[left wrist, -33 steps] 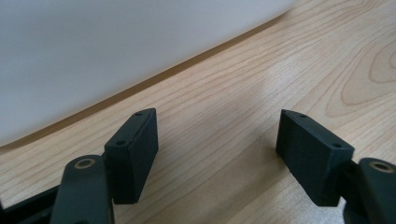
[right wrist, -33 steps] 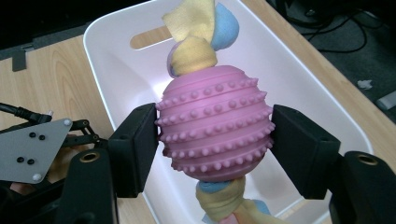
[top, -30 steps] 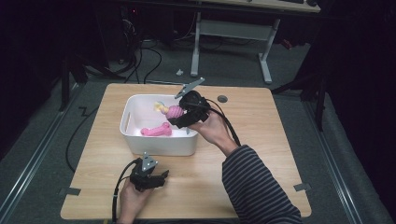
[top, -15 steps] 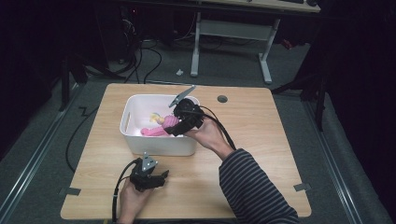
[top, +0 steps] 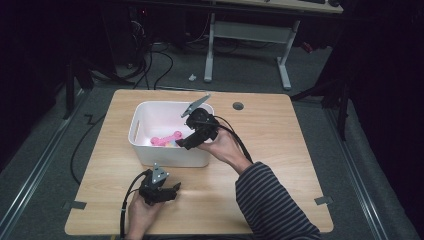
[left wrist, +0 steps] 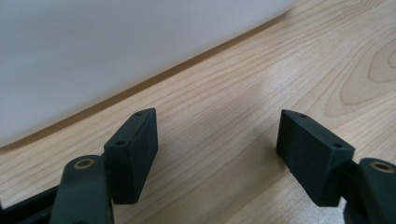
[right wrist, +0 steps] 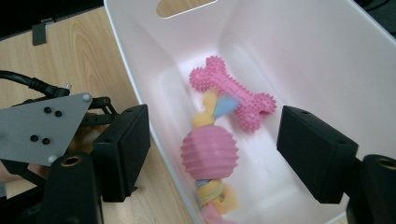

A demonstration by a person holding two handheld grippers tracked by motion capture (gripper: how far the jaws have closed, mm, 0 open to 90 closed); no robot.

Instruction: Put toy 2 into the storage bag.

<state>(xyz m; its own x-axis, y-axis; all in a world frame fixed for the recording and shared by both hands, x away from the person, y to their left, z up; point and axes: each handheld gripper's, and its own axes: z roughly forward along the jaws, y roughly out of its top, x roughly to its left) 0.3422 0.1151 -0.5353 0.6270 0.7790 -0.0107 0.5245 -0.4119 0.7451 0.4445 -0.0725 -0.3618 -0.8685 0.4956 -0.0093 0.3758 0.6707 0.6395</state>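
A white bin (top: 150,107) stands on the wooden table (top: 280,150). On its floor lies a pink spiked bone toy (right wrist: 233,93) (top: 167,139). Beside the bone lies a rope toy with a pink ribbed ball (right wrist: 209,157), its lower end blurred. My right gripper (right wrist: 215,116) (top: 185,145) hangs over the bin's near right corner. Its jaws have just been opening and stand apart, with the rope toy loose below them. My left gripper (left wrist: 217,140) (top: 172,189) rests open on the table in front of the bin wall (left wrist: 116,46), with nothing between its jaws.
The bin's near wall (right wrist: 154,140) runs between the two grippers. The left gripper's grey plate (right wrist: 42,126) shows just outside that wall. A round cable hole (top: 238,106) sits in the table to the right of the bin. Bare wood (top: 290,175) lies on the right half.
My right gripper came down over the bin's near right part and its jaws spread. The rope toy it carried now lies inside the bin. The left hand stayed put.
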